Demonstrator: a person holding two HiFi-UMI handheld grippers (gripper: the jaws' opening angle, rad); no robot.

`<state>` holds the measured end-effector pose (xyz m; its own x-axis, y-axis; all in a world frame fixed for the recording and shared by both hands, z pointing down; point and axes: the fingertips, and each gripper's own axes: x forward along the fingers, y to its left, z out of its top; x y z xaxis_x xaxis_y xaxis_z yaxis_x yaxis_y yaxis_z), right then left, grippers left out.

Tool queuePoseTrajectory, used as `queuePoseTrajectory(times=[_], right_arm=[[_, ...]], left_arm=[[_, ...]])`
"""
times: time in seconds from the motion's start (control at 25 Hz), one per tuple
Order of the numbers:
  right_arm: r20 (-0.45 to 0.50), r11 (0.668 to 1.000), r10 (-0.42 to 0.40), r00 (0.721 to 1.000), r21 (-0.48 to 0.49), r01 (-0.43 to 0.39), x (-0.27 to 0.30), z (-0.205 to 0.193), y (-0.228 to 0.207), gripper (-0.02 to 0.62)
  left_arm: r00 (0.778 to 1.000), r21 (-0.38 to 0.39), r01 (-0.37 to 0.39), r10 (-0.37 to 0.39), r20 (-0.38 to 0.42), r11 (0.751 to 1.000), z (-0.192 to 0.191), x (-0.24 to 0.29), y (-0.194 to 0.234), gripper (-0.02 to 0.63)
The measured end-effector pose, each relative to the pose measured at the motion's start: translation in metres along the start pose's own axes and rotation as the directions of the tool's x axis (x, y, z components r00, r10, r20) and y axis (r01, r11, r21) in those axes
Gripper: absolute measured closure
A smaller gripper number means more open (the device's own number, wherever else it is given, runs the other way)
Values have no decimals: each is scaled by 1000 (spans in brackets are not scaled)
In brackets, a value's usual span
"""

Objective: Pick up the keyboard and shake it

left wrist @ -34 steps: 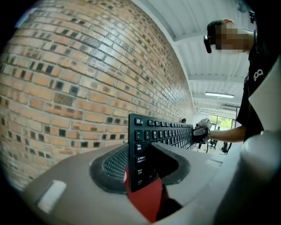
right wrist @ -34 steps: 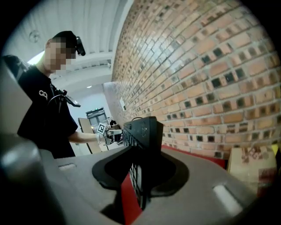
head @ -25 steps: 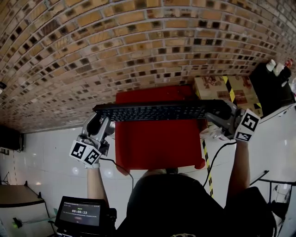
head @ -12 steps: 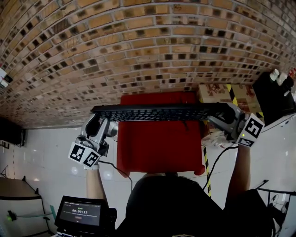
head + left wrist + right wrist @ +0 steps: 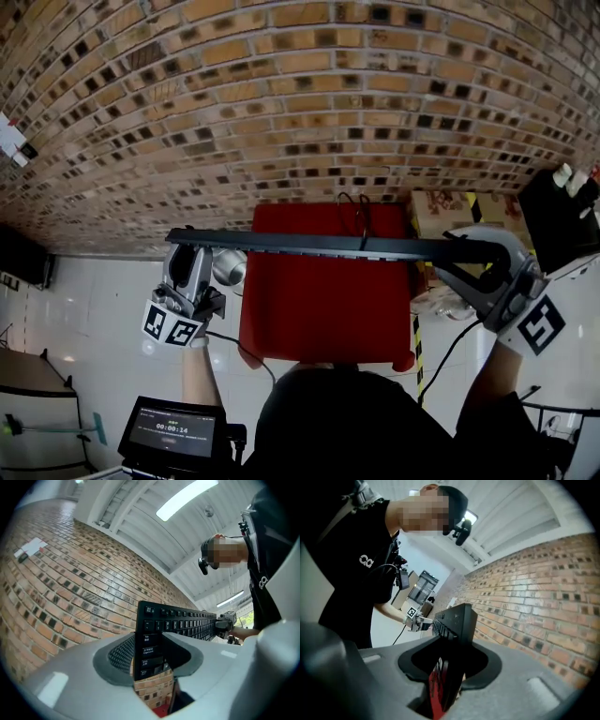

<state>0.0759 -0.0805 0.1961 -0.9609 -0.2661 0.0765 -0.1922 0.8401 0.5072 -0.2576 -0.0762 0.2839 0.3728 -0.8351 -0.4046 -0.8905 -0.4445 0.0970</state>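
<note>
A black keyboard [image 5: 328, 246] hangs in the air above the red table [image 5: 323, 309], level and turned edge-on in the head view. My left gripper [image 5: 190, 251] is shut on its left end, and my right gripper [image 5: 476, 255] is shut on its right end. In the left gripper view the keyboard [image 5: 180, 620] runs away from the left gripper [image 5: 151, 660], keys showing, with the right gripper [image 5: 226, 621] at its far end. In the right gripper view the keyboard [image 5: 453, 618] stands clamped in the right gripper [image 5: 447, 674], and the left gripper [image 5: 417, 620] is small beyond it. A thin black cable [image 5: 354, 214] loops behind the keyboard.
A brick wall [image 5: 281, 103] fills the space ahead. A cardboard box [image 5: 439, 212] and a black case [image 5: 562, 220] stand at the right. Yellow-black tape [image 5: 415, 328] runs along the table's right side. A small screen [image 5: 173, 433] sits low at the left, over a white tiled floor [image 5: 84, 300].
The keyboard has tipped from keys-up to edge-on. Both grippers stay clamped on it, and the right one has dropped lower and further right. The cable loop has come into view.
</note>
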Motion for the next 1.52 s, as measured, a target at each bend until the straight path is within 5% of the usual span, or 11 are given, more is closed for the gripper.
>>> queuePoseTrajectory(times=[0.32,0.88,1.16,1.52], right_arm=[[-54,985,43,998,-163,-51,6,24,16,480],[89,993,-115,989,43,112,-18,-15,-9,473],[124,979,-180,976,116,166,-39,-31,-4,476],[106,971,-211,972,136,196,-45,-49,-4,468]], left_arm=[[997,-74,-34,39,70,997,-3,-10,9,426],[997,174,0,-14,82,985,65,21,-23,424],[993,230,67,-89,84,971,86,48,-45,419],[997,221,76,-78,0,972,53,53,-45,420]])
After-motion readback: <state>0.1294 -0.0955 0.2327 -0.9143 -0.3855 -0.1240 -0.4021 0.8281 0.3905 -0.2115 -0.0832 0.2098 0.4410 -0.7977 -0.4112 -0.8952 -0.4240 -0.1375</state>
